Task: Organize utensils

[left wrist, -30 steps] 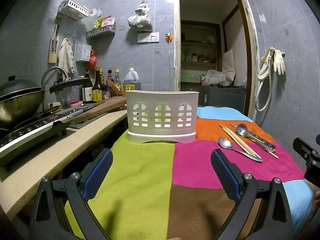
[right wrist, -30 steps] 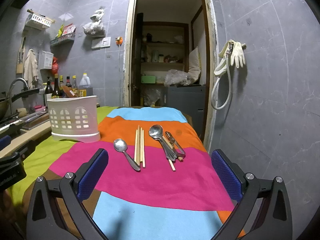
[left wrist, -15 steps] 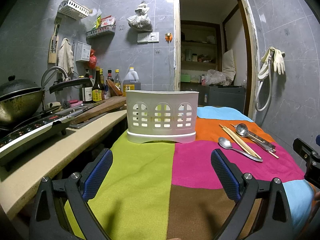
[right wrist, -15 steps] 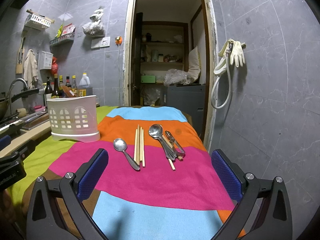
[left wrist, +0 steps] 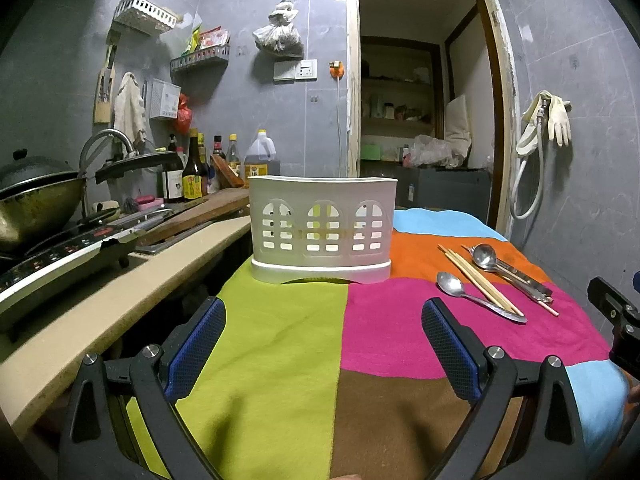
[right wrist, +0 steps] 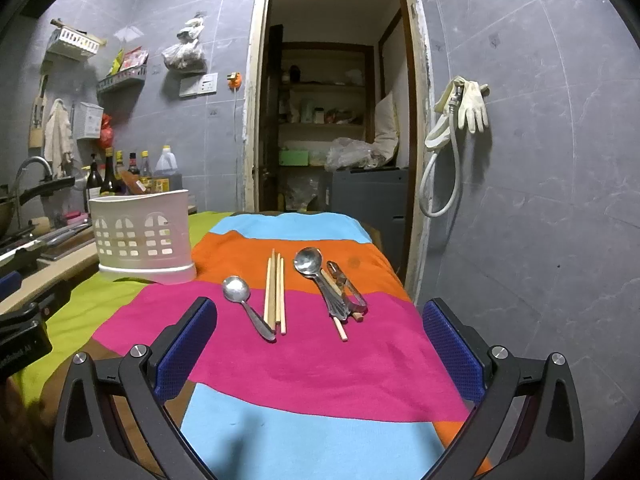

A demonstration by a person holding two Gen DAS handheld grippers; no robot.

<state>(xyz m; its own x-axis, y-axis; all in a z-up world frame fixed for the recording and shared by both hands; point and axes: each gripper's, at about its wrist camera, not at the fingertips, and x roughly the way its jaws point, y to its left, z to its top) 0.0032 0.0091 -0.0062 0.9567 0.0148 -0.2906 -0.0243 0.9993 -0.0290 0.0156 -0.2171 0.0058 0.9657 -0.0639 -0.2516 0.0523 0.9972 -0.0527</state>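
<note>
Since every utensil lies loose on the striped cloth [right wrist: 320, 364] and none is in the white slotted caddy [right wrist: 142, 236], sorting has not begun; entries follow:

Right gripper [right wrist: 320, 344]: jaws spread wide, nothing between them, low over the near end of the cloth. The utensil row sits straight ahead of it, just beyond the blue pads [right wrist: 186, 350].

Left gripper [left wrist: 324, 356]: jaws likewise spread and empty, facing the caddy [left wrist: 322, 228] head on. Utensils lie off to its right, well apart from its fingers.

Small spoon [right wrist: 246, 306]: bowl away, handle toward the right gripper and angled a little to the right; nearest item to the caddy.

Chopsticks [right wrist: 275, 290]: a bundle just right of the small spoon, long axis running almost straight away from the right gripper, near ends touching or nearly touching the spoon's handle tip.

Large spoon [right wrist: 316, 276]: further right, bowl away, handle crossing a single chopstick [right wrist: 340, 326] and lying against a peeler-like metal tool [right wrist: 346, 286]; the exact overlap cannot be told.

Caddy: upright on the cloth's far left, beside the counter [left wrist: 100, 312].

Judgement: the right gripper is the nearer hand. All long axes run roughly along its line of approach, so its jaws, which close sideways, would straddle a handle across its width with little wrist turn; the small spoon handle or the chopstick ends are the closest grasp points
</note>
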